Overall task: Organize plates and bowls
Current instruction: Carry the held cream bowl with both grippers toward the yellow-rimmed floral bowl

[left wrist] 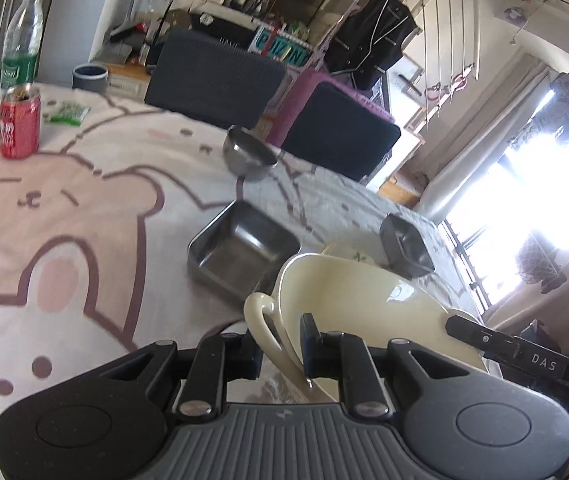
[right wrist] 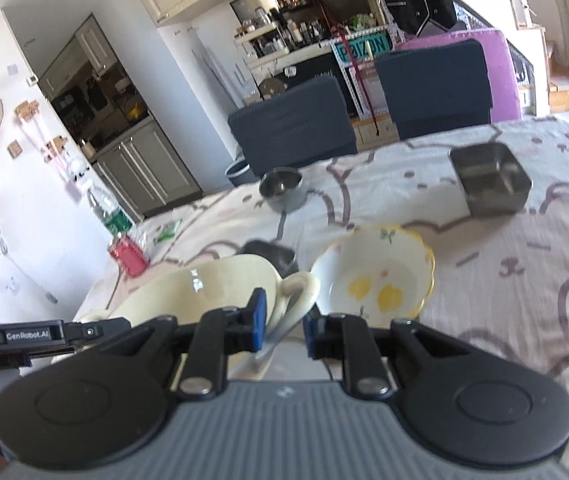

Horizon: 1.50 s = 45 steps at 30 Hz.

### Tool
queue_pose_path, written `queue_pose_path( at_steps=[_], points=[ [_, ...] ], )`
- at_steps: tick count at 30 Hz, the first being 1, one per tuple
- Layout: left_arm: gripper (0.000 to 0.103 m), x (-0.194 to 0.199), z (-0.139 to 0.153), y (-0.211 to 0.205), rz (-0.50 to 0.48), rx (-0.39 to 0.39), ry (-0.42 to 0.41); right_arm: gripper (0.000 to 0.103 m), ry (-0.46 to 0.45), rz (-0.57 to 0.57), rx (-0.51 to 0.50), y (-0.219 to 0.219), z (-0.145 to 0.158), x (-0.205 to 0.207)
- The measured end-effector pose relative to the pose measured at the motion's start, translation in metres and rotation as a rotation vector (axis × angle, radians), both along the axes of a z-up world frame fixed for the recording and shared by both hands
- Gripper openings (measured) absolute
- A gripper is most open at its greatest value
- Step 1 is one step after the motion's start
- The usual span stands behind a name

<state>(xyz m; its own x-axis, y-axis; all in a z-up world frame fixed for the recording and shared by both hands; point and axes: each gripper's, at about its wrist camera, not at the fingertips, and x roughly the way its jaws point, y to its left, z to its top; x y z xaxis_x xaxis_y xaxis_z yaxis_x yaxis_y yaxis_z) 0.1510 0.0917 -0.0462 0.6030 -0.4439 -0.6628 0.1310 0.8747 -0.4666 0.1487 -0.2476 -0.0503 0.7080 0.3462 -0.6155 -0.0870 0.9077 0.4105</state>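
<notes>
Cream bowl (left wrist: 348, 300) between both tools; left tool (left wrist: 280, 344), right tool (right wrist: 283, 330) each clamped on loop handle.

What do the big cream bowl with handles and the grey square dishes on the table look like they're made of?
The cream bowl looks like glazed ceramic: smooth, glossy, with a sharp window glint inside and thick moulded loop handles. The square dish nearest it and the smaller square dish look like brushed stainless steel: grey, thin-walled, with soft dull reflections. Enamel or melamine can't be ruled out for the bowl.
</notes>
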Motion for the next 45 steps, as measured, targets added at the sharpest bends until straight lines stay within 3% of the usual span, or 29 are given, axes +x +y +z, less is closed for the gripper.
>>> queue_pose_path(
  at_steps=[4,23,45],
  points=[
    [0.02,-0.001,-0.012,0.002,-0.01,0.011,0.03,0.023,0.077,0.003,0.028,0.001,-0.012,-0.001],
    [0.02,0.008,-0.054,0.003,0.003,0.043,0.187,0.023,0.249,0.018,-0.006,0.012,-0.041,0.004],
    [0.021,0.018,-0.076,-0.004,-0.001,0.078,0.283,0.024,0.383,0.019,-0.047,0.015,-0.059,0.014]
  ],
)
